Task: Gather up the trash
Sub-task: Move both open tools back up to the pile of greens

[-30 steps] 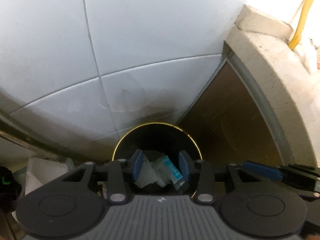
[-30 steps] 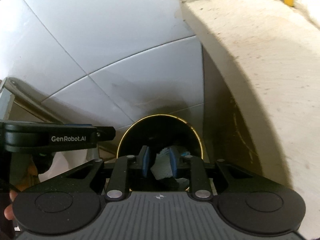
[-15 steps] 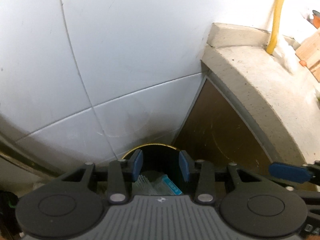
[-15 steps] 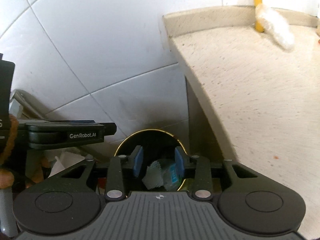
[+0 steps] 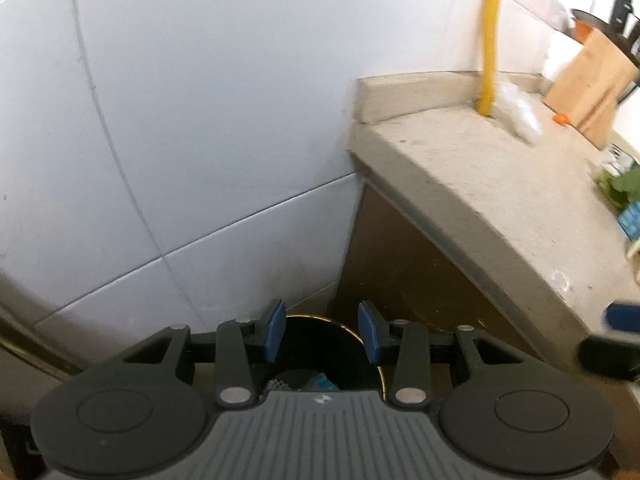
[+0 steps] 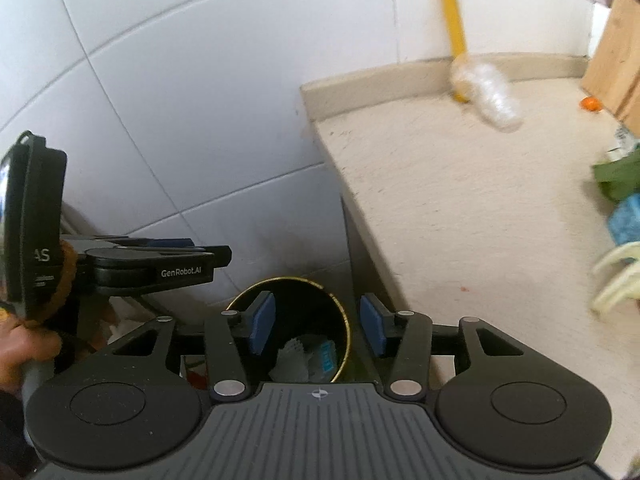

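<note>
A black trash bin with a gold rim (image 6: pixel 344 320) stands on the floor against the white tiled wall, beside the counter's end; it also shows in the left wrist view (image 5: pixel 344 330). White paper and a blue wrapper (image 6: pixel 316 356) lie inside it. My right gripper (image 6: pixel 318 322) is open and empty above the bin. My left gripper (image 5: pixel 322 330) is open and empty, also above the bin; its body shows in the right wrist view (image 6: pixel 160 268).
A beige stone counter (image 6: pixel 460 200) runs to the right, with a brown cabinet side (image 5: pixel 400 272) below. On it are a yellow pipe (image 6: pixel 452 28), a clear plastic bag (image 6: pixel 494 98), a wooden board (image 6: pixel 616 56), green and blue packaging (image 6: pixel 624 200).
Both grippers have risen away from the bin and tilted up toward the counter. The right gripper's jaws have opened wide, and the paper it held lies in the bin.
</note>
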The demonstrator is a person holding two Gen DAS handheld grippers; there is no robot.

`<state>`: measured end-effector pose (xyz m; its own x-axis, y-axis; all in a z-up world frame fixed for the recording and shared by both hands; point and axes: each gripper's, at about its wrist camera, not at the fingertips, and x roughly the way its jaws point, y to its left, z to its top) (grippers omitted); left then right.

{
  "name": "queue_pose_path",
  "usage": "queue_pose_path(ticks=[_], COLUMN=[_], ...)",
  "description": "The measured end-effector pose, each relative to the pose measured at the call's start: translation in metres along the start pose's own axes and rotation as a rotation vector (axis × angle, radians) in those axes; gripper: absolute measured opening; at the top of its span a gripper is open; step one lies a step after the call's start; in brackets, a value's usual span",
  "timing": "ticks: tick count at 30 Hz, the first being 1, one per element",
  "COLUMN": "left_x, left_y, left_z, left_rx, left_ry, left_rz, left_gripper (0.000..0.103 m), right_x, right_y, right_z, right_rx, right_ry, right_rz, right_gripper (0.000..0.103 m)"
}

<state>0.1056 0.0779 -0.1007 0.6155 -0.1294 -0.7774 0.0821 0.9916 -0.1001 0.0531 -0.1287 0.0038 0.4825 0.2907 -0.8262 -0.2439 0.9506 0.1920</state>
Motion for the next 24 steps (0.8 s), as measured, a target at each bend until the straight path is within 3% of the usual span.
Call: queue_pose_path(ticks=[11,20,24], left_x=[-0.030,-0.058,-0.065], left_y=[-0.041,-0.105,-0.143], left_z=[-0.006,0.005,0.012], left_rx=[0.125,0.215,0.288], left_ry=[-0.082,-0.119,-0.143], left_rz=[-0.128,-0.262,-0.321], left_gripper=[0.034,0.035,0.042], right_x=[-0.085,-0.109,-0.115], right_y=[-0.057,-0.104,-0.122], right_z=[-0.020,-0.035,-0.036], right_rx=[0.082,0.171,0.201], right_ry=[-0.145,-0.185,-0.205], right_rz=[-0.153,-0.252,-0.283], right_gripper=[0.061,0.063,0.064])
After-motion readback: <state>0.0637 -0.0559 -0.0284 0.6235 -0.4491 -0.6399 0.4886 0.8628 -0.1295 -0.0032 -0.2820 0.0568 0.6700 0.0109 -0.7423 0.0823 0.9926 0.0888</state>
